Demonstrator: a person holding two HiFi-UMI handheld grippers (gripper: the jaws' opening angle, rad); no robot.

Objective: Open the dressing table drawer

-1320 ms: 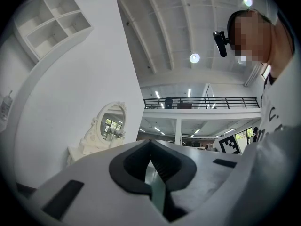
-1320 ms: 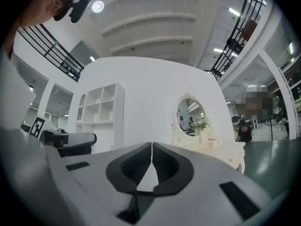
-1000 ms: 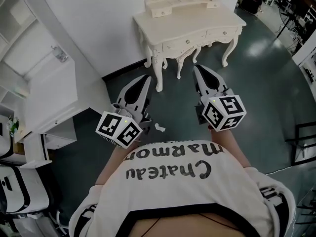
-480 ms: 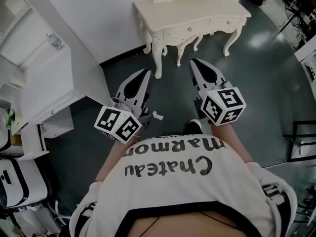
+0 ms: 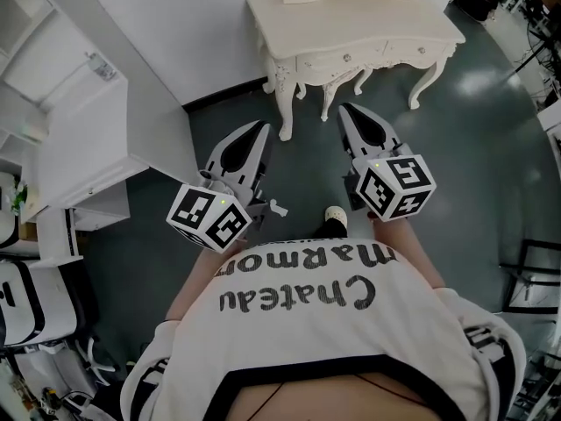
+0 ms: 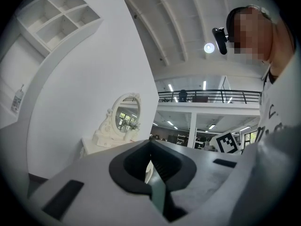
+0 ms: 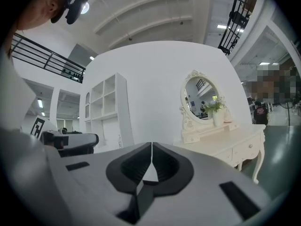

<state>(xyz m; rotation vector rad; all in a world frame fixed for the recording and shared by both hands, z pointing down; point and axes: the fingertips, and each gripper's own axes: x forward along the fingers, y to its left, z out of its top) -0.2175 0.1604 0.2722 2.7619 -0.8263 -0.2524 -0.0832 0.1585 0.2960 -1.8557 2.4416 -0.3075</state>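
The cream dressing table (image 5: 351, 20) stands against the wall at the top of the head view. Its two front drawers (image 5: 346, 60) with small knobs are closed. My left gripper (image 5: 260, 132) and right gripper (image 5: 344, 112) are held side by side, pointing level toward the table and well short of it. Both are shut with nothing between their fingers. In the left gripper view the table and its oval mirror (image 6: 126, 117) show beyond the shut left gripper (image 6: 150, 144). In the right gripper view the table (image 7: 225, 142) and its drawer front (image 7: 247, 149) stand right of the shut right gripper (image 7: 151, 146).
A white shelf unit (image 5: 74, 112) stands at the left, with a white chair (image 5: 22, 310) below it. The person's shoe (image 5: 333, 216) shows on the dark floor between the grippers. A black metal frame (image 5: 535, 270) stands at the right edge.
The dressing table has slid to the right in the head view and a shoe has stepped into sight. Both grippers stay shut and keep side by side.
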